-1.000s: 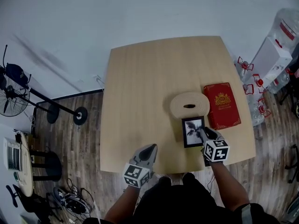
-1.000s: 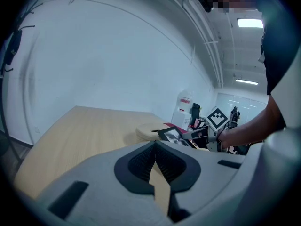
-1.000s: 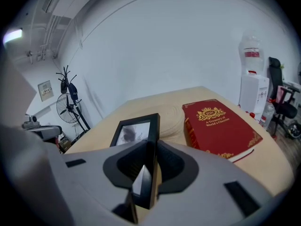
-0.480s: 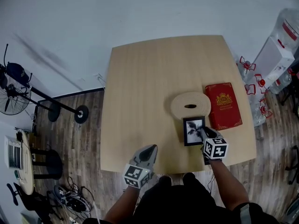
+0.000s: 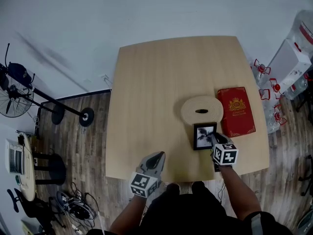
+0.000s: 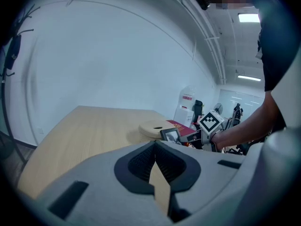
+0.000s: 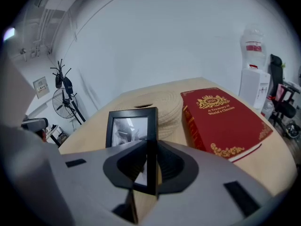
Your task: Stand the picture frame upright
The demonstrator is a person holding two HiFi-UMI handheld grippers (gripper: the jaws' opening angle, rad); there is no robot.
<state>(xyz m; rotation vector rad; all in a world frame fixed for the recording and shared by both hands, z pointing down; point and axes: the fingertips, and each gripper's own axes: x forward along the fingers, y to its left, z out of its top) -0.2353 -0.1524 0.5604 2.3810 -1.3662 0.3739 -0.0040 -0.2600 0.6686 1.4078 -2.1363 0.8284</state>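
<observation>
1. Two hand-held grippers are over the near edge of the wooden table (image 5: 146,92).
2. The left gripper (image 5: 158,154) is near the front-left part of the table, well apart from all objects. In the left gripper view its jaws meet at the tips and there is nothing between them.
3. The right gripper (image 5: 214,141) is at the front-right part of the table. Its jaws are closed part-way on the right-hand side rail of the picture frame (image 5: 204,136). In the right gripper view the black rail runs straight down between the pads (image 7: 162,161).
4. The picture frame (image 7: 130,126) is raised steeply, its glass facing the person. It appears close to upright. Whether its lower edge rests on the table cannot be determined from these views.
5. A round woven disc (image 5: 201,110) with a dark slot at its centre lies just behind the frame.
6. A red book (image 5: 236,110) with gold print lies flat to the right, just beside the disc and the frame.
7. A pedestal fan (image 5: 12,82) stands on the floor at the left, and a water dispenser (image 5: 288,58) at the right.
</observation>
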